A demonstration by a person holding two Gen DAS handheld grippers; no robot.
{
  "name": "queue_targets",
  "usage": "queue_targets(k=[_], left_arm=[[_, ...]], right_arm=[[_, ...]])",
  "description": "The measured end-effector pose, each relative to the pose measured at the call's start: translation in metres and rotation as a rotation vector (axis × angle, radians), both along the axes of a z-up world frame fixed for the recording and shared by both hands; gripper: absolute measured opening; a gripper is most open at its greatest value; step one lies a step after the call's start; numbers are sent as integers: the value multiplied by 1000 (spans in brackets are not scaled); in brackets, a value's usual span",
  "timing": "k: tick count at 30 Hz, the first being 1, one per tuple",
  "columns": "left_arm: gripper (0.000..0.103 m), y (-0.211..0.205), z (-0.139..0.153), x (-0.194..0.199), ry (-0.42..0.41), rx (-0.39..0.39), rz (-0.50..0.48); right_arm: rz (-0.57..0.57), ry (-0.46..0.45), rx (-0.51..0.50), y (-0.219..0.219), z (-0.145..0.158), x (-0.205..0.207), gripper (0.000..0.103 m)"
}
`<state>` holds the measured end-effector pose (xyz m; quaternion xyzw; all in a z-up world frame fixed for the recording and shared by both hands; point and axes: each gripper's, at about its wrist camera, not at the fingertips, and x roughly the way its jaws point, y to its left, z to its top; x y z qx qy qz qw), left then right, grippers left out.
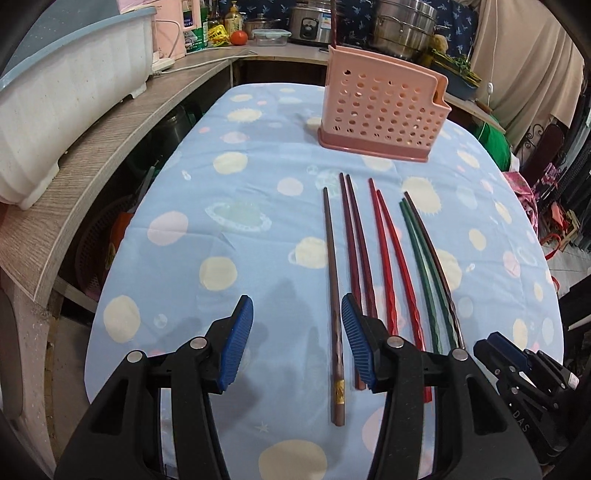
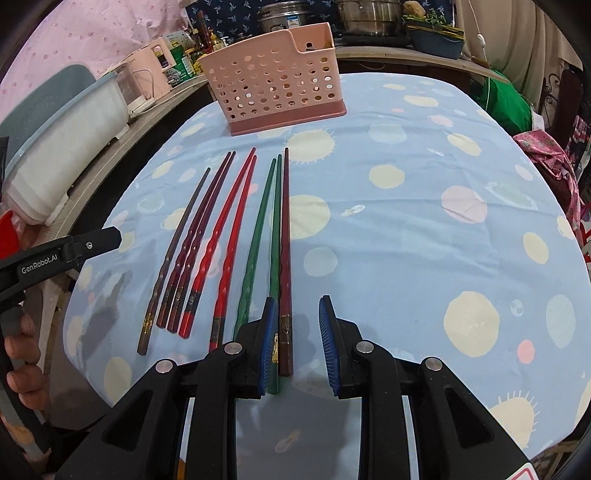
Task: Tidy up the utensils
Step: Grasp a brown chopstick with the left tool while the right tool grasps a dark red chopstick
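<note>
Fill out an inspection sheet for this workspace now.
Surface: tablecloth, blue with pale dots.
Job's things: seven chopsticks lying side by side; pink holder upright behind them.
Clutter: nothing seen on the cloth.
Grippers: left hand-held gripper open around the leftmost brown chopstick; right hand-held gripper open around the rightmost one.
Cables: white cord on the side counter.
Surroundings: pots, bottles, white bin.

wood counter (image 1: 122, 110) w/ pots, curtain (image 1: 524, 62) behind.

Both wrist views look steeply down, sharing chopsticks (image 1: 334, 306) nearby.
</note>
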<state>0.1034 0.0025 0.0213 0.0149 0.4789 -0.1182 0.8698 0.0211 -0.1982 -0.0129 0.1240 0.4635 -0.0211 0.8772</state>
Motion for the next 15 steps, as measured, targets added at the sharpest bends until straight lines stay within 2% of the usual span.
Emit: queue_targets(k=[15], left_arm=[[48, -1, -19, -11, 48, 6, -21]], right_arm=[[-1, 16, -26, 4, -14, 2, 24]])
